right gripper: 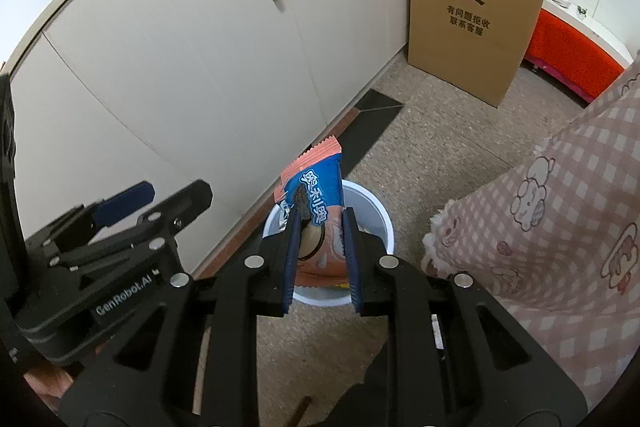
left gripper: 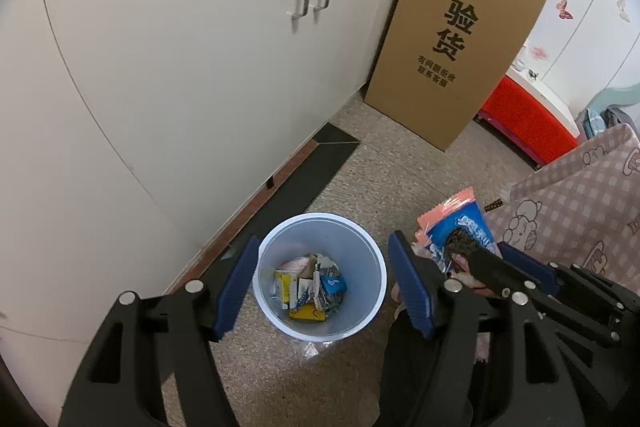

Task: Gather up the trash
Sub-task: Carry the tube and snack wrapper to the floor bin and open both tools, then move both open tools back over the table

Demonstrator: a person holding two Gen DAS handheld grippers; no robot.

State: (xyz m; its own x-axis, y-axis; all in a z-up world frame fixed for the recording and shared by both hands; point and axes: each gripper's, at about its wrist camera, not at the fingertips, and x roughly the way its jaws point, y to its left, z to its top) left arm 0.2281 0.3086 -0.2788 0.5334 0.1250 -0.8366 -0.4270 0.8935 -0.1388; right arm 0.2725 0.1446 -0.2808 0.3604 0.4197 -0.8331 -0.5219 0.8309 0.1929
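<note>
Bin (right gripper: 376,215) half hidden by wrapper (right gripper: 316,195) | right tool (right gripper: 320,259) pinching wrapper | left tool (left gripper: 320,291) spread, empty

looks like a lived-in home room, cream cabinet (left gripper: 180,67) with paired handles upper left, tall cardboard box (left gripper: 452,59) upper right, pink checked cartoon blanket (right gripper: 560,211) at right, speckled floor (left gripper: 400,171)

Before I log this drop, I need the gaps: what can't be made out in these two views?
- Bin contents: left wrist view shows scraps of paper and wrappers, print too small to read.
- Bin in right wrist view: the held cookie packet and right gripper cover most of it.
- Packet's lower end: hidden behind the gripper fingers in both views.
- Left gripper: open, empty.
</note>
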